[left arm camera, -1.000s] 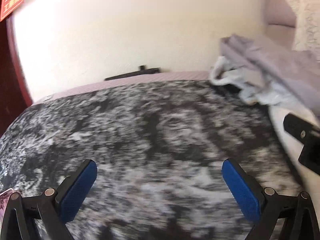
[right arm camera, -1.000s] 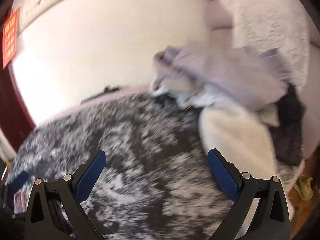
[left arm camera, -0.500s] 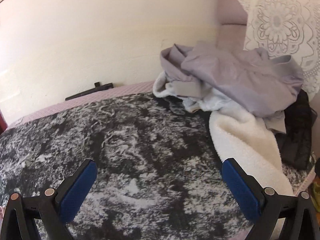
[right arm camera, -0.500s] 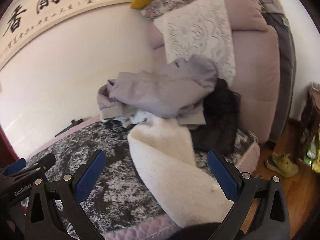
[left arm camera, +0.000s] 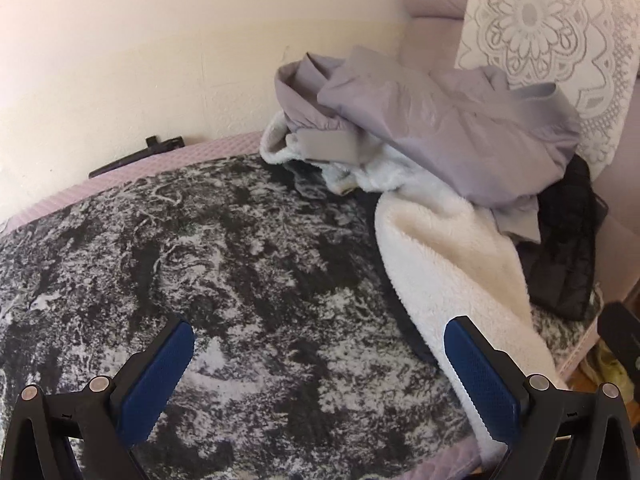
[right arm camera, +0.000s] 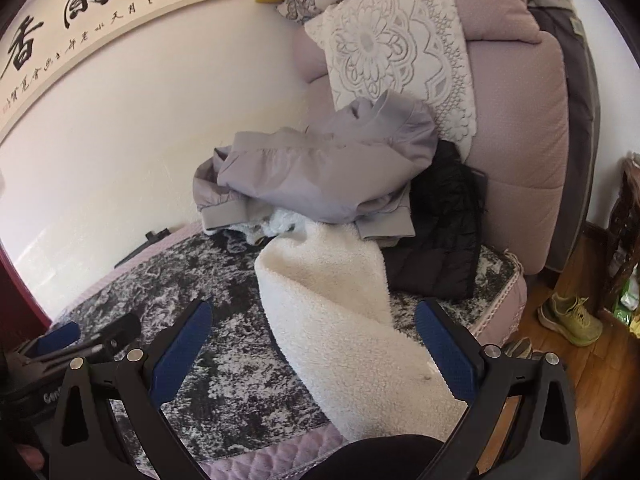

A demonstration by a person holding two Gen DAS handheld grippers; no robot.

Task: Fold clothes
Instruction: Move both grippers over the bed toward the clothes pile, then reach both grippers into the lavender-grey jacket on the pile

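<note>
Blue-padded, our 2 grippers, left gripper (left arm camera: 318, 360) and right gripper (right arm camera: 312, 344), hang spread wide and empty above the mottled cover (left arm camera: 224, 272). Beyond, white fleece (right arm camera: 340, 312), grey jacket (right arm camera: 320, 176) and black garment (right arm camera: 440, 240) lie heaped, unfolded. We judge a reach for 1 garment comes next.

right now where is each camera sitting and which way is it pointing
Left wrist view: sits on the left gripper, low over the mottled black-and-white bed cover, facing the wall and the crumpled lilac-grey jacket; its own open blue-padded fingers show.
Right wrist view: sits on the right gripper, higher, facing the white lace pillow; its open fingers and the left gripper at lower left show.
Shared: jacket, fluffy white fleece garment, black quilted garment, pillow.
</note>
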